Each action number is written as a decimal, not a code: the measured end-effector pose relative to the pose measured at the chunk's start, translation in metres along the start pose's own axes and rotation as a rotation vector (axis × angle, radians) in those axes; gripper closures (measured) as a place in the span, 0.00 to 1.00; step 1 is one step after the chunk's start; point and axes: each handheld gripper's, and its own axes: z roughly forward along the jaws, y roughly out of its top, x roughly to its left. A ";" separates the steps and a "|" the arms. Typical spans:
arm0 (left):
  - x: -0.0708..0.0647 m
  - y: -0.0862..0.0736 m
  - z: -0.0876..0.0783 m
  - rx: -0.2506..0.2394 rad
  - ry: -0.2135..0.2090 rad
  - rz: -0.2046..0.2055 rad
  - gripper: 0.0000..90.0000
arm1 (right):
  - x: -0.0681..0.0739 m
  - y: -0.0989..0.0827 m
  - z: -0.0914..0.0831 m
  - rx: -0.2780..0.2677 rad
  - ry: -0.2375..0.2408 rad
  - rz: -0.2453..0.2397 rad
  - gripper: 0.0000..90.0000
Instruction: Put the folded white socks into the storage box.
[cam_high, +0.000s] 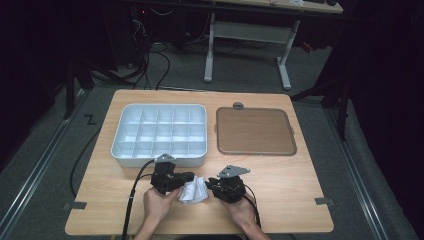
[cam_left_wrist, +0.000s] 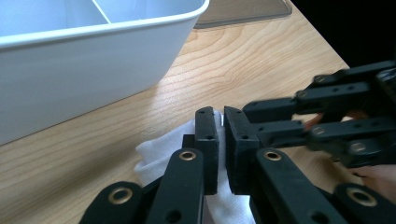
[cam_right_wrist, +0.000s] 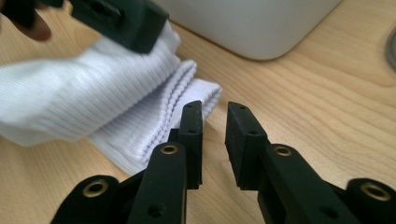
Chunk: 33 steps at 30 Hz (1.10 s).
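On the wooden table (cam_high: 280, 180) the soft, ribbed white cloth (cam_high: 194, 191) lies between 2 grippers: the left gripper (cam_left_wrist: 218, 122) clamps a fold, while the right gripper (cam_right_wrist: 214, 112) stands slightly apart beside its hem, gripping nothing.

Each black hand-held gripper (cam_high: 192, 179) has linked bars with brass-ringed pivots, small screw holes, a grey three-cornered plate on top and a black trailing cable.

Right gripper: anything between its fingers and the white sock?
Nothing visible. The right gripper has its fingers slightly apart with bare table between them; the white sock lies just beside its left finger, already pinched by the left gripper.
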 end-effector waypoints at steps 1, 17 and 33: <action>0.000 0.000 0.000 -0.001 0.002 0.001 0.95 | 0.001 0.000 0.002 0.012 -0.002 -0.005 0.88; -0.008 -0.007 0.016 -0.005 0.018 0.027 0.95 | 0.001 -0.003 0.014 0.046 0.001 -0.034 0.89; -0.001 -0.021 0.030 -0.024 0.053 0.079 0.95 | 0.000 -0.004 0.018 0.050 0.002 -0.044 0.90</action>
